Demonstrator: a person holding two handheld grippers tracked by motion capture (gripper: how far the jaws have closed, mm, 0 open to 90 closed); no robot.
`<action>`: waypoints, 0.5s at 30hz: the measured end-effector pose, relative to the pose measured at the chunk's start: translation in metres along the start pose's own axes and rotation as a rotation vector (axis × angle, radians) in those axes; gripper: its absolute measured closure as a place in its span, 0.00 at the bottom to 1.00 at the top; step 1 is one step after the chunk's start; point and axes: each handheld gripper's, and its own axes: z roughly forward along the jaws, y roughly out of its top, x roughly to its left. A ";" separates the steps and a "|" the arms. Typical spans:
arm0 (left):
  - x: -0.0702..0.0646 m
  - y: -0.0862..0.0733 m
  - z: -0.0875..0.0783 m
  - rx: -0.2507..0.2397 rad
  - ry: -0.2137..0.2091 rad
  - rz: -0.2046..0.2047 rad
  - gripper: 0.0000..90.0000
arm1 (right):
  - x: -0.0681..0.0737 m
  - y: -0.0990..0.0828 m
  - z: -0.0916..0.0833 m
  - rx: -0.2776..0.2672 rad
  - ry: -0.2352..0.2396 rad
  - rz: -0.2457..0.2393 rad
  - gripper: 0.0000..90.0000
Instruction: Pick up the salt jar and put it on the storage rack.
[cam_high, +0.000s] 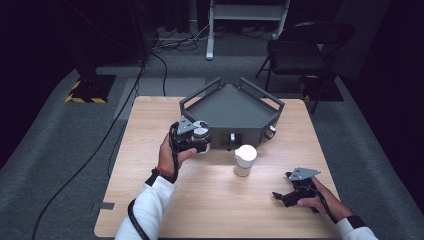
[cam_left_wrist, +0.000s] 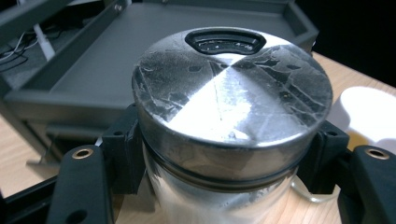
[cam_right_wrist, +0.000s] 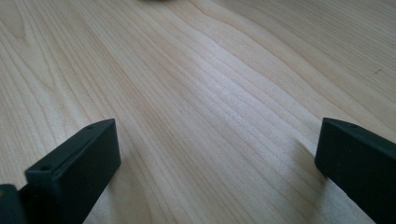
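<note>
Just before the dark grey angular metal tray, my left gripper clamps the upright, steel-lidded glass jar; right gripper rests open, empty.

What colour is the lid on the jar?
Shiny silver, with a dark oval inset; the lid shows best in the left gripper view.

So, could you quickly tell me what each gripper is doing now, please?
Left gripper: closed on the metal-lidded jar.
Right gripper: open, holding nothing.
</note>
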 end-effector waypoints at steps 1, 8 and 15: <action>0.000 0.003 0.001 -0.003 -0.003 0.002 0.34 | 0.000 0.000 0.000 0.000 0.000 0.000 0.00; -0.004 0.022 0.004 -0.013 -0.006 0.018 0.34 | 0.000 0.000 0.000 0.000 0.000 0.000 0.00; -0.003 0.037 0.008 -0.040 -0.030 0.024 0.34 | 0.000 0.000 0.000 0.000 -0.001 0.002 0.00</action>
